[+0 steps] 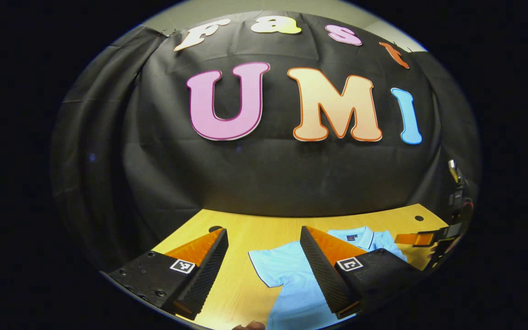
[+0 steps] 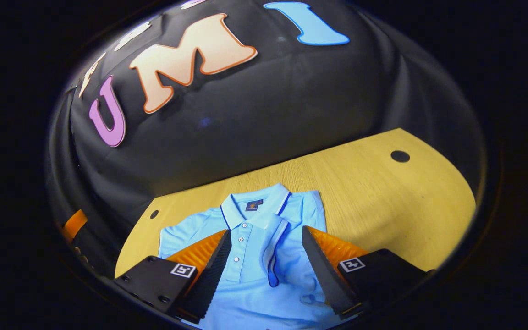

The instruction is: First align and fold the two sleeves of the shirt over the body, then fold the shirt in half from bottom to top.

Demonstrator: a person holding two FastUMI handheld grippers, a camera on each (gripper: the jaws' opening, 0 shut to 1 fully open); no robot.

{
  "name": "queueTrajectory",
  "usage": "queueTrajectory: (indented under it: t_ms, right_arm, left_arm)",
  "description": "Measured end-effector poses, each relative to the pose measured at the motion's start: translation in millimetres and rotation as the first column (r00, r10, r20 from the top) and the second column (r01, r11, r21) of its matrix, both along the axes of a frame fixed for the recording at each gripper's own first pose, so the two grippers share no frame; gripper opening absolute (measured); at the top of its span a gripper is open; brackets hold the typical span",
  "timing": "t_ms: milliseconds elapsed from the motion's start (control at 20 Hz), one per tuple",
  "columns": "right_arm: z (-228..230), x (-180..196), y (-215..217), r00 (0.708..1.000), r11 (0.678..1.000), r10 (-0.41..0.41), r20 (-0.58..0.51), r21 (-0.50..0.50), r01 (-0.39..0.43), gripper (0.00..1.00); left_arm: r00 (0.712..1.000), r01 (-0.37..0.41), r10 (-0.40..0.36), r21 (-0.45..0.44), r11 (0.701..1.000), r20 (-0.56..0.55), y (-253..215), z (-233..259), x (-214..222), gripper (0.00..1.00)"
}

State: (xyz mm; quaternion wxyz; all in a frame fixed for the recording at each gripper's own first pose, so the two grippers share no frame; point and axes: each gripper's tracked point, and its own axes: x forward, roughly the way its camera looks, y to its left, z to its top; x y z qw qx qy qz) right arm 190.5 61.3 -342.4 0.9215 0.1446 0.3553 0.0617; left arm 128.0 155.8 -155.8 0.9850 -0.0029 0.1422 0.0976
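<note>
A light blue polo shirt (image 2: 250, 279) lies face up on the yellow wooden table (image 2: 383, 206), collar (image 2: 251, 208) toward the booth wall. One sleeve (image 2: 277, 250) is folded in over the button placket. The other sleeve (image 1: 268, 266) lies spread flat on the table. My right gripper (image 2: 266, 231) hovers open above the chest, one finger on each side of the folded sleeve. In the left gripper view, my left gripper (image 1: 264, 233) is open over the spread sleeve, and the right gripper (image 1: 422, 238) shows at the far right.
The table has small round holes (image 2: 400, 156) (image 1: 215, 228) near its back corners. Black cloth hangs along the table's far edge. Bare tabletop stretches beside the shirt (image 2: 406, 220). A bit of a hand (image 1: 250, 326) shows at the bottom edge.
</note>
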Motion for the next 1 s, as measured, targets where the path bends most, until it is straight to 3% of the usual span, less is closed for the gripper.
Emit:
queueTrajectory:
  t_ms: [400, 700, 1000]
  right_arm:
    - [14.9, -44.5, -30.6, 1.0, 0.999, 0.002, -0.01, -0.051, -0.002, 0.98]
    - [15.5, -72.2, -56.0, 0.999, 0.995, -0.025, -0.033, -0.096, 0.022, 0.97]
    - [15.4, -89.8, -73.2, 0.997, 0.993, -0.057, -0.056, -0.107, 0.051, 0.98]
  left_arm:
    - [0.99, -0.016, 0.011, -0.034, 0.999, -0.139, 12.7, -84.6, 46.2, 0.95]
    - [0.957, -0.072, 0.06, -0.035, 0.997, -0.283, 31.2, -158.0, 59.8, 0.96]
    - [0.921, -0.097, 0.058, -0.082, 0.992, -0.386, 29.9, -201.7, 58.9, 0.96]
